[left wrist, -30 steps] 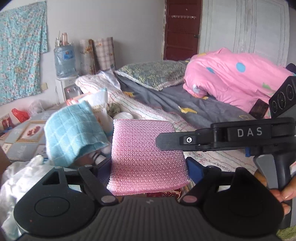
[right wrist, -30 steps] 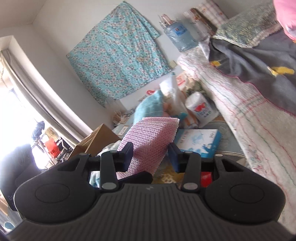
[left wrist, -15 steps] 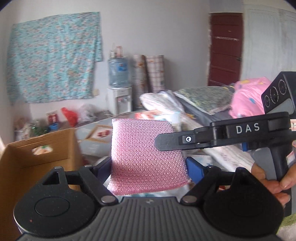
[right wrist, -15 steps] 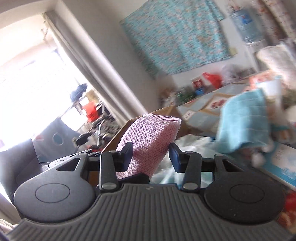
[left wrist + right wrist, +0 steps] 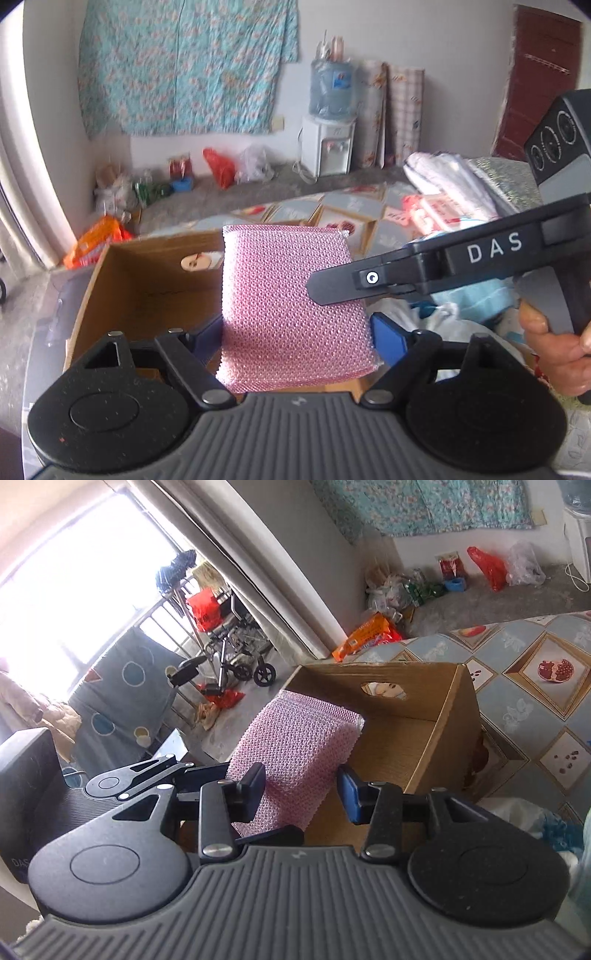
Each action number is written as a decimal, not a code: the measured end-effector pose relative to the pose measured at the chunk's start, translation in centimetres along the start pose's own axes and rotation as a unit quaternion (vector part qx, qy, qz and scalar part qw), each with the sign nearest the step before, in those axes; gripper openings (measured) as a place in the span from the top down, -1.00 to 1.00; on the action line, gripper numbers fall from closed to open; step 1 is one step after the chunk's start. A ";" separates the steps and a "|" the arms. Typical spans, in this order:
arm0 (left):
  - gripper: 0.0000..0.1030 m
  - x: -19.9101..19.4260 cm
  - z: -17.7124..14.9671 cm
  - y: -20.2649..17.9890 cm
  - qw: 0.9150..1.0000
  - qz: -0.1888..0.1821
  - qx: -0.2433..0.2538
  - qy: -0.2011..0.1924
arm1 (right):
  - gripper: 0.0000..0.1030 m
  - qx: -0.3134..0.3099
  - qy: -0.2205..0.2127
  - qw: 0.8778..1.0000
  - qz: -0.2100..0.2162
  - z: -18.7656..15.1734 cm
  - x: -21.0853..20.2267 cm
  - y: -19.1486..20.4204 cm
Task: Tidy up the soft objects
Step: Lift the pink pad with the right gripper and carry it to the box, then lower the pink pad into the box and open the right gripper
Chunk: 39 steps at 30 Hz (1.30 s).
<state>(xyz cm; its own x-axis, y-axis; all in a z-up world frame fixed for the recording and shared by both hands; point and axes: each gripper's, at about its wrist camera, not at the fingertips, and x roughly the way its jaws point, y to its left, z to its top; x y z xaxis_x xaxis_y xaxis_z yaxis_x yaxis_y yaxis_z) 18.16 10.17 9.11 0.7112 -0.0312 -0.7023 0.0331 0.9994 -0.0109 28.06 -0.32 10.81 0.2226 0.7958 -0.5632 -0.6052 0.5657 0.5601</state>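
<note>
Both tools, left (image 5: 295, 332) and right (image 5: 301, 790), clamped 1 pink sponge (image 5: 291, 306) above a box (image 5: 417, 720) on the patterned tabletop (image 5: 517, 709); a floral cloth (image 5: 184, 62) hung behind.

The pink sponge (image 5: 291, 314) wears a knobbly mesh cloth cover with a faint sheen. Behind it, the box (image 5: 147, 291) is plain brown cardboard, matt and slightly fibrous. The left tool (image 5: 299, 332) is matt black speckled plastic with a ribbed grey housing, small bright metal pins and smooth blue pads. Beside the box, the desk (image 5: 524, 705) carries a glossy printed covering.
</note>
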 end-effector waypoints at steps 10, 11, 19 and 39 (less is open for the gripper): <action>-0.65 9.2 0.6 5.0 0.995 -0.017 -0.035 0.097 | 0.16 -0.043 0.045 0.995 -0.078 3.7 8.2 -3.0; -0.65 10.1 0.4 5.2 0.993 -0.016 -0.037 0.106 | 0.16 -0.043 0.046 0.995 -0.080 4.2 8.7 -3.9; -0.63 14.7 -0.8 5.2 0.987 -0.002 -0.032 0.156 | 0.14 -0.029 0.007 0.998 -0.058 4.8 6.0 -7.4; -0.92 16.7 0.2 7.0 0.984 0.033 -0.082 0.156 | 0.10 -0.019 -0.007 0.999 -0.047 2.5 3.5 -10.4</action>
<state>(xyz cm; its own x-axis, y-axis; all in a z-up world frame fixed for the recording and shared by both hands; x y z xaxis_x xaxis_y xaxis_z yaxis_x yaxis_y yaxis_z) 30.38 16.63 -2.56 0.4565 0.0145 -0.8896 -0.1370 0.9891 -0.0542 37.03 -2.89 4.58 0.2909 0.7428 -0.6030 -0.6092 0.6298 0.4819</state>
